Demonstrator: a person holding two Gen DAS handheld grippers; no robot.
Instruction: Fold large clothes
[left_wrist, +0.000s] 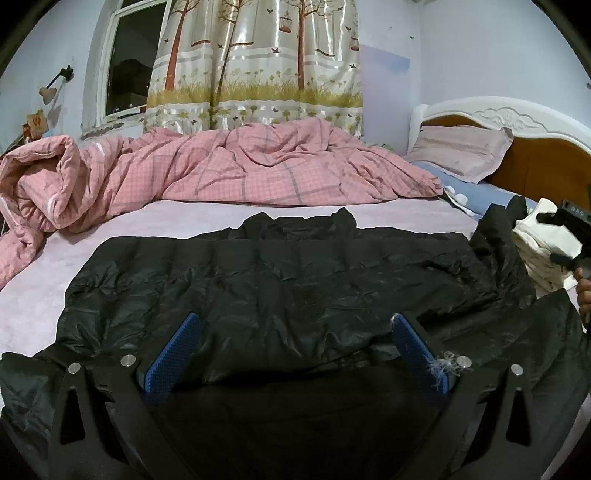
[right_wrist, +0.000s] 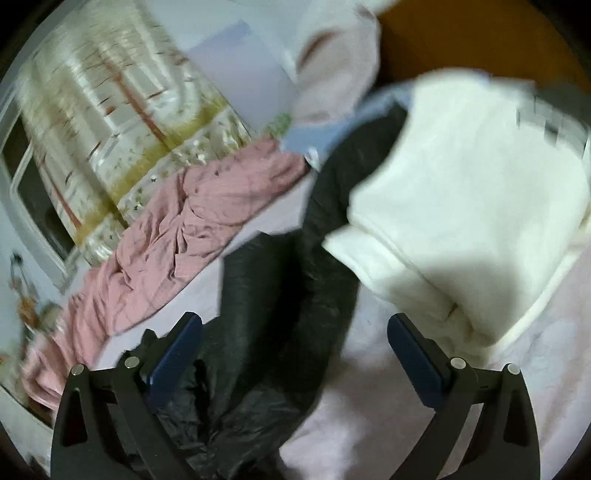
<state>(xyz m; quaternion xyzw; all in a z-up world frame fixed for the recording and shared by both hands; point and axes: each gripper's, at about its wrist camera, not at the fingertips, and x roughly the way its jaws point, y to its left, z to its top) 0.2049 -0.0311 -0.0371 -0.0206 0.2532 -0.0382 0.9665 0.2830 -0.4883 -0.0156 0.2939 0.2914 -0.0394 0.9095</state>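
While both spread, two grippers (left_wrist: 295, 332) (right_wrist: 295, 332) over one black jacket (left_wrist: 295, 280), one white garment (right_wrist: 461, 184) beside.

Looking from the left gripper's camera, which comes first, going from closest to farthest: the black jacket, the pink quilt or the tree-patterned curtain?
1. Black jacket, spread right at the left gripper.
2. Pink quilt, bunched across the bed behind it.
3. Curtain, hanging on the far wall.

the black jacket (left_wrist: 295, 280) is shiny, crinkled quilted cloth; the pink duvet (left_wrist: 221, 173) is matt checked cotton; the headboard (left_wrist: 543, 166) is glossy wood.
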